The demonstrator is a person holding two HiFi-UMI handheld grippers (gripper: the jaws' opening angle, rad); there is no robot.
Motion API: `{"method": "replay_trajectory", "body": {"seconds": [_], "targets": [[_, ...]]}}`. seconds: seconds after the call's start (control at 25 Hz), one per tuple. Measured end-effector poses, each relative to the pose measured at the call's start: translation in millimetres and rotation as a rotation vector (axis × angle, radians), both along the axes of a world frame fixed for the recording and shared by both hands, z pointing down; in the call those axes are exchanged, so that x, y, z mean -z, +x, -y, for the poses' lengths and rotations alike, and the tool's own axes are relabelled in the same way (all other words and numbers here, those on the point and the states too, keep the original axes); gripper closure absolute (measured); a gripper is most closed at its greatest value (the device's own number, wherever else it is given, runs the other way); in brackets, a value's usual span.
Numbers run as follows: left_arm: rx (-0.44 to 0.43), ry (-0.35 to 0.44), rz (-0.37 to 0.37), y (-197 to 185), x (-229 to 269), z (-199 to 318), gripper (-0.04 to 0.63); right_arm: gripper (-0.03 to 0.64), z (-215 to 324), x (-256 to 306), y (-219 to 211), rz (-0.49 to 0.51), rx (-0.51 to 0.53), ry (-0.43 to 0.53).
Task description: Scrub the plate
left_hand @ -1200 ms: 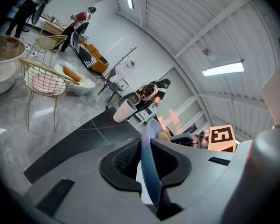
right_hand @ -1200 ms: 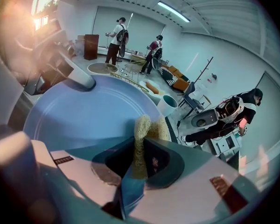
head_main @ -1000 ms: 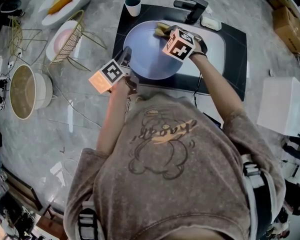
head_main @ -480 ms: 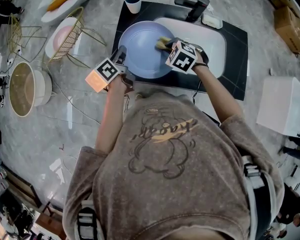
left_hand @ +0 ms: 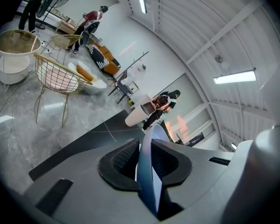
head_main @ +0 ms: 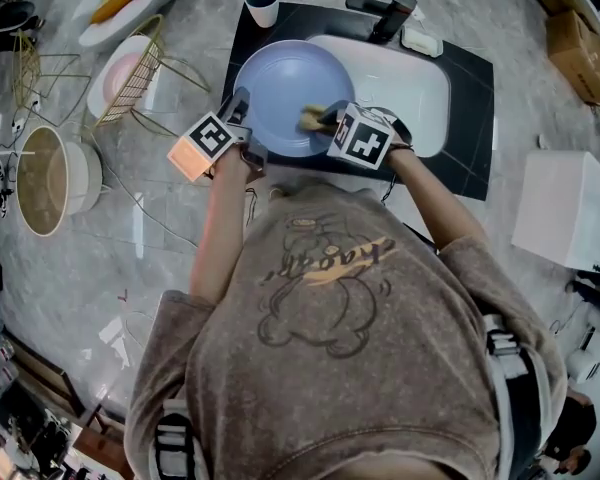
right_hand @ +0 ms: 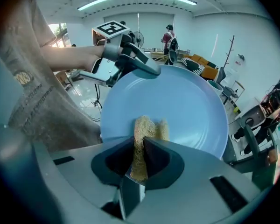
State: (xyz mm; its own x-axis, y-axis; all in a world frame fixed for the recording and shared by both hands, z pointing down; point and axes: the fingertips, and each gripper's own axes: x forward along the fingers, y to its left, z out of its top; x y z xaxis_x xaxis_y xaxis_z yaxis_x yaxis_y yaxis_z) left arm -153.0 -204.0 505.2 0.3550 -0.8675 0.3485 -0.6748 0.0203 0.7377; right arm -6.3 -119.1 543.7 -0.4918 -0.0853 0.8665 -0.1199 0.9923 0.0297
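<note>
Once at plate point(head_main: 278, 86) top, sponge point(head_main: 313, 120) now btm-right

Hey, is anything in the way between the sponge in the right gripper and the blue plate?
Nothing visible. The sponge, pinched in the right gripper, looks pressed straight against the bare face of the plate. The left gripper only clamps the rim at the plate's left edge.

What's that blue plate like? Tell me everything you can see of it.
The plate is round, pale blue, smooth and glossy, shallow with a raised rim. It is held over the left end of the white sink. The left gripper clamps its rim, and a yellowish sponge in the right gripper presses on its face.
</note>
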Motion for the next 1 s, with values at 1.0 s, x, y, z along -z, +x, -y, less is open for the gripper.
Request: {"method": "replay_trajectory", "body": {"seconds": [1.0], "targets": [[-0.039,-0.033,-0.049,21.5,-9.3,-0.4,0.531,0.561,-21.4,12.8,-75.6,0.200,-0.048,-0.132]]}}
